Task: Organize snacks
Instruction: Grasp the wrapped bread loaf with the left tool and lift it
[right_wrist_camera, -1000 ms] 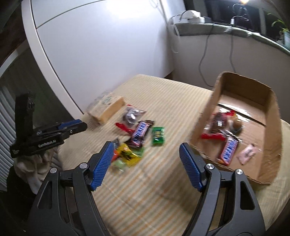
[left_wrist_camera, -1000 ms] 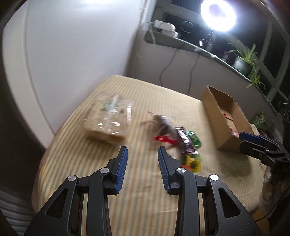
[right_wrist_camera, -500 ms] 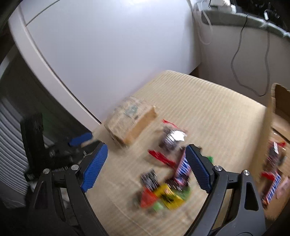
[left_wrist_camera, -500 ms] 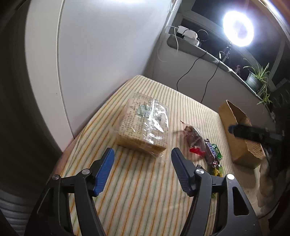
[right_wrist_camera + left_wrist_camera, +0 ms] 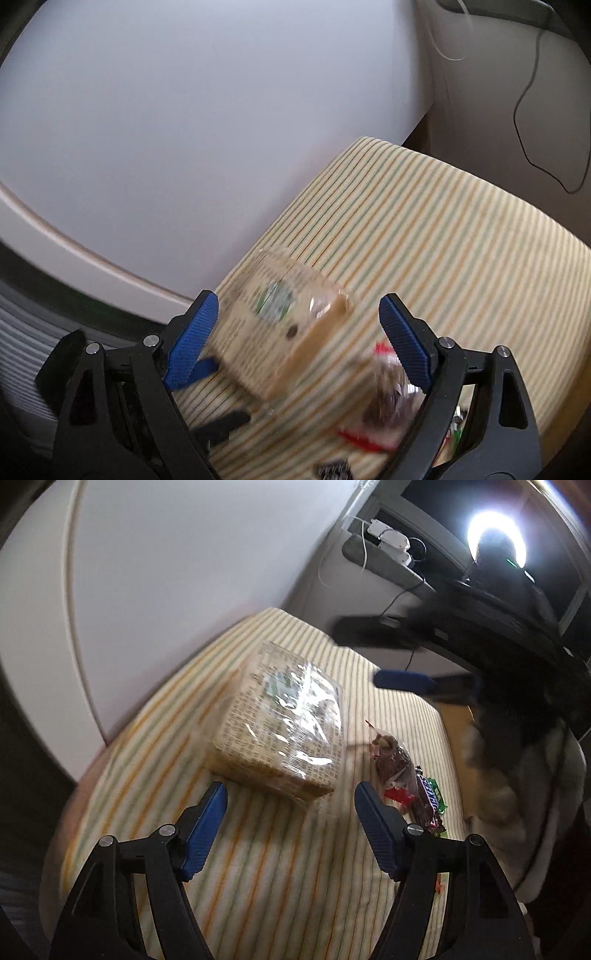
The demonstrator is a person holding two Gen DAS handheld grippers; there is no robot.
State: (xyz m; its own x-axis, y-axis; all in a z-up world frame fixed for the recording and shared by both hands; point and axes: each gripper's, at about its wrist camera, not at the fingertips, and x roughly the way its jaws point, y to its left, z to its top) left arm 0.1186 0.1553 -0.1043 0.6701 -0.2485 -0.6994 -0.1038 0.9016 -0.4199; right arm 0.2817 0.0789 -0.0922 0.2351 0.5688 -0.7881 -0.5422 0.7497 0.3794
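Surface [image 5: 266, 882]: striped cloth under your wrapped box [image 5: 280, 731].
Left gripper [image 5: 290, 812]: fingers just widening, holding nothing.
Right gripper [image 5: 299, 332]: fingers spread, holding nothing.

A tan, block-shaped packet wrapped in clear crinkly plastic [image 5: 280, 734] is lying flat on the striped cloth, one corner turned toward me, glare shining off its top. Just beside it a brown-and-red foil sweet bag [image 5: 393, 766] is resting, touching a dark chocolate bar wrapper [image 5: 428, 805] with a green wrapper [image 5: 439, 797] tucked against it.
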